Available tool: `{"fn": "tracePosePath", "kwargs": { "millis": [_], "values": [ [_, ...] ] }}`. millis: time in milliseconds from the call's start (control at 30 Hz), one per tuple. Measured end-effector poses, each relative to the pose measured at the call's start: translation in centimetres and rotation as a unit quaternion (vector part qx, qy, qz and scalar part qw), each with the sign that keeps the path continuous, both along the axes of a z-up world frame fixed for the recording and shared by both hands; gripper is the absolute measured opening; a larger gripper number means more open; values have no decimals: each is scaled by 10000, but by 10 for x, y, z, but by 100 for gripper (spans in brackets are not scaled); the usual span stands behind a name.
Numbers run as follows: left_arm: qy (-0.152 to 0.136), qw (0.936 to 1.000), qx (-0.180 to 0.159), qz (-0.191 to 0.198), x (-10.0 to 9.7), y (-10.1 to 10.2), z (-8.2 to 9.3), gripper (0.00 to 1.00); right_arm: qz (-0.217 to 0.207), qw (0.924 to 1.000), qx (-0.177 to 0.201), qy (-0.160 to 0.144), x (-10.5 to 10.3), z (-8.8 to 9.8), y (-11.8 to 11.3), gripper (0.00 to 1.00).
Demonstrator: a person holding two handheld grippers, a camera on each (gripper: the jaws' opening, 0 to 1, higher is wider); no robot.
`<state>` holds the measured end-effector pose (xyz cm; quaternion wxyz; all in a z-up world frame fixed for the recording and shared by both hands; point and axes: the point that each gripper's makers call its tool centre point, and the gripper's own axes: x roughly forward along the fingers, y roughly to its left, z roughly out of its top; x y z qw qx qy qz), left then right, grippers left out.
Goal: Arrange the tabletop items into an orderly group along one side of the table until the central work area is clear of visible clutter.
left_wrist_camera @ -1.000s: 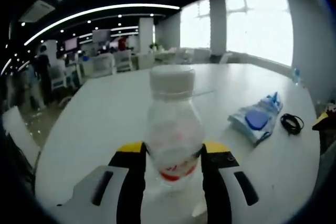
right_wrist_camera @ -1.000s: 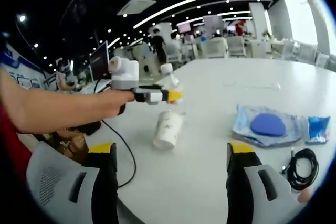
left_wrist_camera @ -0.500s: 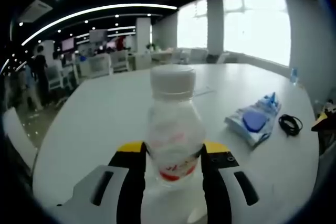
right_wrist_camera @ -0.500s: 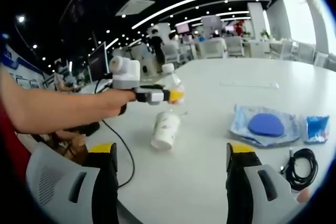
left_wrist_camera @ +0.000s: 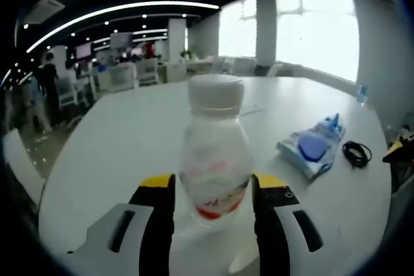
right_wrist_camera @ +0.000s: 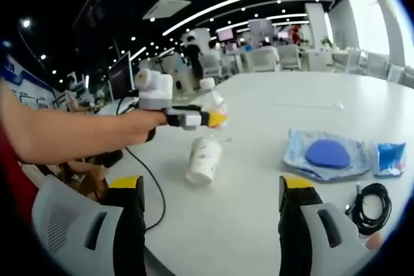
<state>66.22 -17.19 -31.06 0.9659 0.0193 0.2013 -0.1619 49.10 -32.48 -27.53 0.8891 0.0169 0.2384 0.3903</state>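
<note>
Clear plastic bottle with white cap (left_wrist_camera: 214,153), pinched upright between the left gripper (left_wrist_camera: 213,193) jaws above the white desk (left_wrist_camera: 129,140), should be lowered level to a desk side, while the right gripper (right_wrist_camera: 210,189) jaws are held spread.

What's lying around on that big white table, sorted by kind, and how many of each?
Plastic bottle, held between the left gripper jaws: 1
Paper cup, on its side: 1
Blue-and-clear packet: 1
Small blue packet: 1
Coiled black cable: 1
Total: 5
</note>
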Motion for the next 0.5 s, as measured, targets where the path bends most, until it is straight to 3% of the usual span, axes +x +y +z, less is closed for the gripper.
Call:
{"fn": "tracePosePath", "kwargs": {
  "millis": [267, 500],
  "values": [
    [26, 9999, -61, 135, -4, 9, 1, 56, 36, 10000, 0, -6, -1, 0, 2, 84],
    [81, 9995, -176, 242, -16, 16, 0, 58, 93, 10000, -16, -32, -3, 0, 5, 85]
  ]
}}
